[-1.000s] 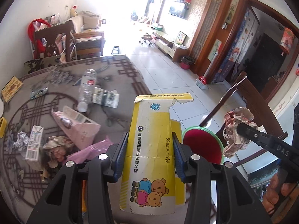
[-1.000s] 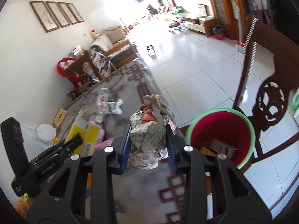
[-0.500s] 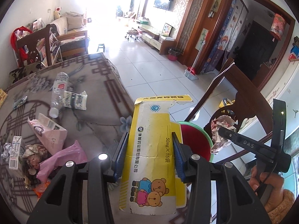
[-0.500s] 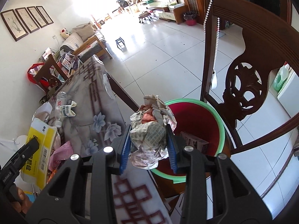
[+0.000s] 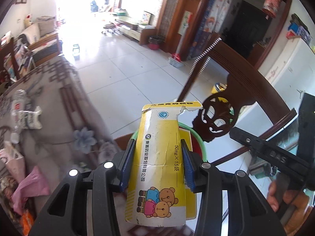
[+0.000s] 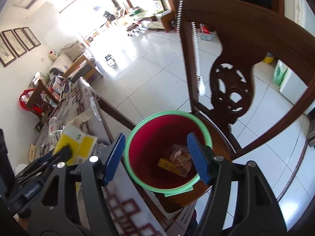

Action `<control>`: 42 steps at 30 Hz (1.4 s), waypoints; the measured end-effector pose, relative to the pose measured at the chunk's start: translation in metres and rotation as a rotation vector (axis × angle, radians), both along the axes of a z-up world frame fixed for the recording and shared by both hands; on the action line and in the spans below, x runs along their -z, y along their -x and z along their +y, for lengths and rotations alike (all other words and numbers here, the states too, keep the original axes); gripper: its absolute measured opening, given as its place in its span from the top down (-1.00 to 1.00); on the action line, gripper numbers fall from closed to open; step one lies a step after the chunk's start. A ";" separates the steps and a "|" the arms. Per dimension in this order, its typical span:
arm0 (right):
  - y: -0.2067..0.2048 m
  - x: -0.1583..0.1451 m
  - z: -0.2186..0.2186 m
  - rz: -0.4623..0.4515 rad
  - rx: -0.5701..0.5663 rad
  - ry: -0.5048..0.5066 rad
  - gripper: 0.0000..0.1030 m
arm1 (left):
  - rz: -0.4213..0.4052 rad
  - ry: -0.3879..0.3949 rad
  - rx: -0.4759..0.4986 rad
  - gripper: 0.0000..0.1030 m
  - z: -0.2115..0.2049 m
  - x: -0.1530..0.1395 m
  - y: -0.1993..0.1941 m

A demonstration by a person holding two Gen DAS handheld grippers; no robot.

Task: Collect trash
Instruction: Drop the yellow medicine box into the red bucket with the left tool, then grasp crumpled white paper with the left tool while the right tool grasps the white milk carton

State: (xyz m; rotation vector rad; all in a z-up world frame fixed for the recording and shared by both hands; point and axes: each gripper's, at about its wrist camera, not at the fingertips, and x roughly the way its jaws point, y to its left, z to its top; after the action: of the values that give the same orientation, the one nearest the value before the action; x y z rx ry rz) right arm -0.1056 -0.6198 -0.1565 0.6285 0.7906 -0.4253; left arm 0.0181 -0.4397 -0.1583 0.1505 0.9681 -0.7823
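yellow box (image 5: 161,157): creased printed cardboard, torn top edge | bin (image 6: 157,186): smooth plastic, red wall, green rim | crumpled wad (image 6: 180,158): wrinkled paper | chair (image 6: 246,45): dark carved wood, polished | floor (image 5: 122,74): glossy white tile | tablecloth (image 5: 59,118): patterned, cloth-like | right gripper (image 6: 157,157): matt black plastic, ribbed blue pads

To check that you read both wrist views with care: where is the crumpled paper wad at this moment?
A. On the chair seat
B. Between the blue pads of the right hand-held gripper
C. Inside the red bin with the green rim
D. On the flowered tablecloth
C: the crumpled paper wad lies at the bottom of the red bin, and the right hand-held gripper above it stands open with nothing between its pads.
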 end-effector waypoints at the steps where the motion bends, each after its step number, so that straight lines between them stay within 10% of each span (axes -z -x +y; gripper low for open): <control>1: 0.007 -0.002 -0.002 0.000 0.014 0.005 -0.24 | 0.010 0.001 0.023 0.19 -0.011 0.005 0.001; 6: 0.036 -0.013 -0.007 -0.007 0.069 0.032 -0.24 | 0.013 0.006 0.058 -0.21 -0.037 0.013 0.004; 13: 0.047 -0.025 0.009 -0.025 0.066 0.038 -0.24 | -0.021 0.061 0.012 -0.23 0.002 -0.015 0.012; 25: -0.032 -0.049 0.127 -0.085 -0.225 0.052 -0.26 | -0.084 0.071 -0.354 -0.24 0.194 -0.052 0.005; 42: -0.089 -0.049 0.328 -0.046 -0.534 0.062 -0.28 | -0.031 -0.021 -0.850 -0.24 0.475 -0.004 -0.032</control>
State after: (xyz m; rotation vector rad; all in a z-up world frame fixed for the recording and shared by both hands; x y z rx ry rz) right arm -0.0169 -0.2917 -0.1074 0.3468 0.8613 0.0534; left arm 0.0504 0.0352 -0.1545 -0.2260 0.8984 0.0127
